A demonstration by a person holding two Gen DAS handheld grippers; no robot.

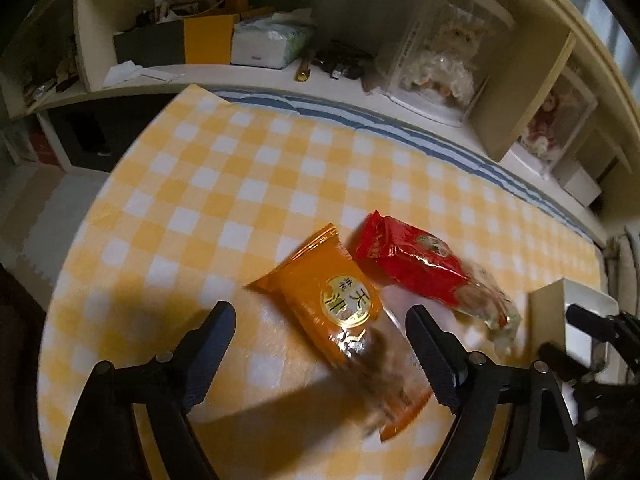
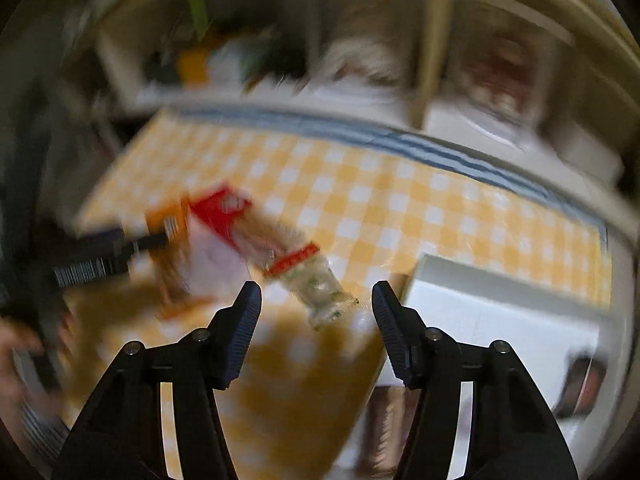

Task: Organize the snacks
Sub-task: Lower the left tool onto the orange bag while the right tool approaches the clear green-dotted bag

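Orange snack bag [image 1: 340, 312] between the left gripper [image 1: 320, 340] spread fingers [image 1: 212, 344]; red bag [image 1: 416, 264] beside it

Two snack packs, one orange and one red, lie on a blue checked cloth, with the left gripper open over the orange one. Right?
Not quite: the cloth is yellow checked, as the left wrist view shows. The orange pack and red pack do lie there, the left gripper open over the orange.

This is a lived-in room of a home. A table under a yellow-and-white checked cloth [image 1: 248, 168] stands against cream shelving [image 1: 520, 92] on its far side. The shelf compartments hold household clutter: an open cardboard box [image 1: 176, 40] at the far left, a soft pack of tissues [image 1: 268, 40] beside it, and dolls in clear display cases [image 1: 436, 60] to the right. Foam floor mats [image 1: 52, 208] show at the left.
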